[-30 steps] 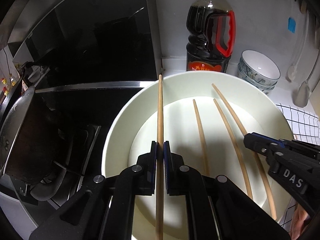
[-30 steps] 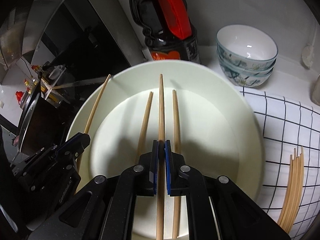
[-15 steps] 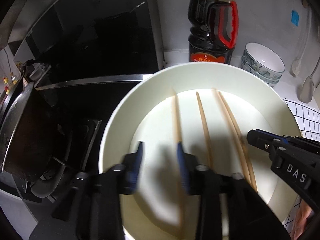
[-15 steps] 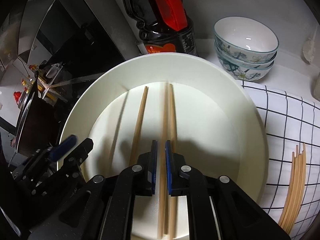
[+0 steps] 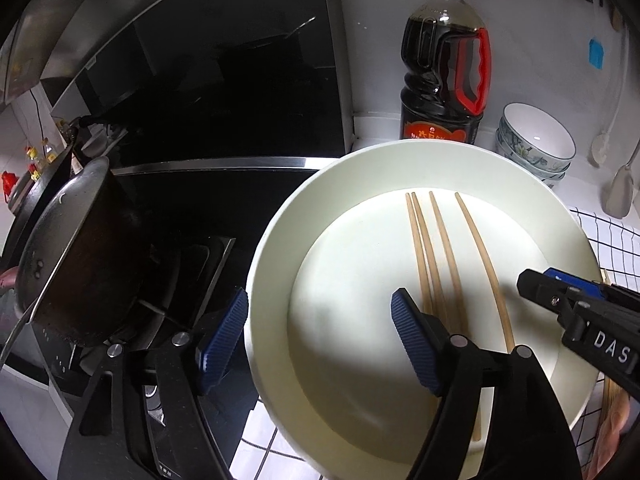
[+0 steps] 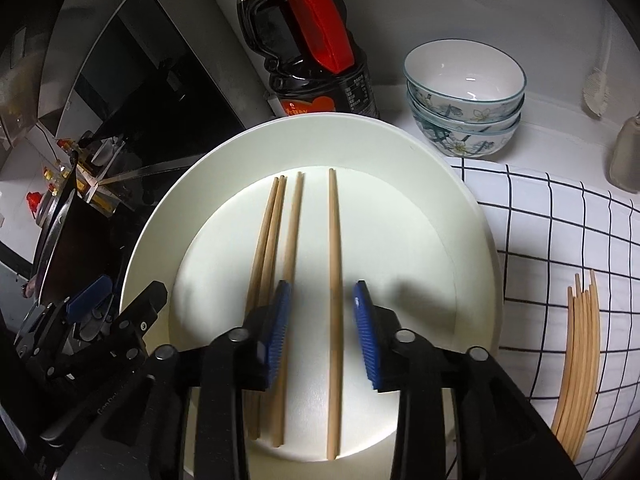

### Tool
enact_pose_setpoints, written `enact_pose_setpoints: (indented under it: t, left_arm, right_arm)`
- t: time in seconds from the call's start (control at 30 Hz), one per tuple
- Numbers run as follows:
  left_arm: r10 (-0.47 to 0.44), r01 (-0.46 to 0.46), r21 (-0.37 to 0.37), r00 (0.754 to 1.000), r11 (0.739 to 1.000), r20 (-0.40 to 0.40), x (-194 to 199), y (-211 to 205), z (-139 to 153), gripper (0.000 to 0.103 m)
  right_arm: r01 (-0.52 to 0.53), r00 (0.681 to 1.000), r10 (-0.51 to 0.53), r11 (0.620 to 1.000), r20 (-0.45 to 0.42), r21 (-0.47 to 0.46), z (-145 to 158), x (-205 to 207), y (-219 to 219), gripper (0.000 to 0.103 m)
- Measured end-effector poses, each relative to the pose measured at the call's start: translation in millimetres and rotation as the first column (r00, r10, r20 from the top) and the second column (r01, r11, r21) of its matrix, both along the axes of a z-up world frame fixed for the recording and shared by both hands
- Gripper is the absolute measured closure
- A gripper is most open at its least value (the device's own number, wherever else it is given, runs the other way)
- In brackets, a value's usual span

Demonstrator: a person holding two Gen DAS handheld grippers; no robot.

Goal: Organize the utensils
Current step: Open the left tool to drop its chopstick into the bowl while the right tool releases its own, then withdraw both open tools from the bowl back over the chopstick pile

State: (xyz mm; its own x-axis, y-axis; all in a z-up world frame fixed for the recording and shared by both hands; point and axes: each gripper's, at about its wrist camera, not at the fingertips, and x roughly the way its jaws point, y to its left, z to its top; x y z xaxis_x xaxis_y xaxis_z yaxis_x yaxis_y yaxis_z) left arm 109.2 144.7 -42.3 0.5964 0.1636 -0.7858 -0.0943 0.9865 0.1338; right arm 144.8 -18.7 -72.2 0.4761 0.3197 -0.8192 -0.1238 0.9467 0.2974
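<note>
Both grippers hover over a large white plate (image 6: 472, 248) with their blue ribbed pads apart and their jaws opening. Seen from its own camera, the right gripper (image 6: 322, 296) has a moderate gap between its pads, and a single wooden chopstick (image 6: 334, 248) lies flat on the plate directly below that gap, untouched by either pad. Just left of it lie three more chopsticks (image 6: 276, 240), roughly parallel, two of them pressed close together and the third passing under the left pad. The left gripper (image 5: 316, 310) stands much wider, holding nothing; one pad hangs outside the plate's rim over the dark stove side, the other over the plate near the chopsticks' lower ends. On the right of the plate a bundle of loose chopsticks (image 6: 580, 364) rests on a white cloth with a black grid (image 6: 560, 216). Behind the plate stands a dark soy sauce bottle (image 5: 444, 80) with a red handle, and beside it a stack of white bowls with floral patterns (image 6: 464, 96). Left of the plate, a dark metal pot (image 5: 72, 248) sits on the black stove (image 5: 224, 200).
</note>
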Motion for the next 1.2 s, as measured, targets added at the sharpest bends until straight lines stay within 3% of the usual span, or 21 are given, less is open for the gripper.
enact_pose_setpoints:
  t: [0.1, 0.33, 0.47, 0.8, 1.2]
  left_arm:
    - [0.002, -0.002, 0.005, 1.0, 1.0, 0.01, -5, -2, 4, 0.028]
    - [0.015, -0.016, 0.027, 0.999, 1.0, 0.042, -23, -2, 19, 0.013]
    - [0.036, -0.038, 0.037, 0.998, 0.999, 0.056, -33, 0, 29, 0.009]
    - [0.055, -0.059, 0.047, 0.996, 0.997, 0.074, -60, -7, 39, 0.007]
    - [0.011, -0.012, 0.021, 0.997, 1.0, 0.076, -87, -41, 43, 0.006]
  right_arm:
    - [-0.007, 1.0, 0.007, 1.0, 0.007, -0.021, 2, -5, 1, 0.069]
    - [-0.015, 0.999, 0.017, 0.999, 0.049, -0.045, 15, -19, 1, 0.049]
    - [-0.037, 0.996, 0.042, 0.997, 0.081, -0.063, 24, -30, 2, 0.044]
    - [-0.073, 0.988, 0.086, 0.991, 0.124, -0.108, 35, -65, 0, 0.035]
    - [-0.014, 0.991, 0.031, 0.992, 0.133, -0.128, 40, -109, -40, 0.03]
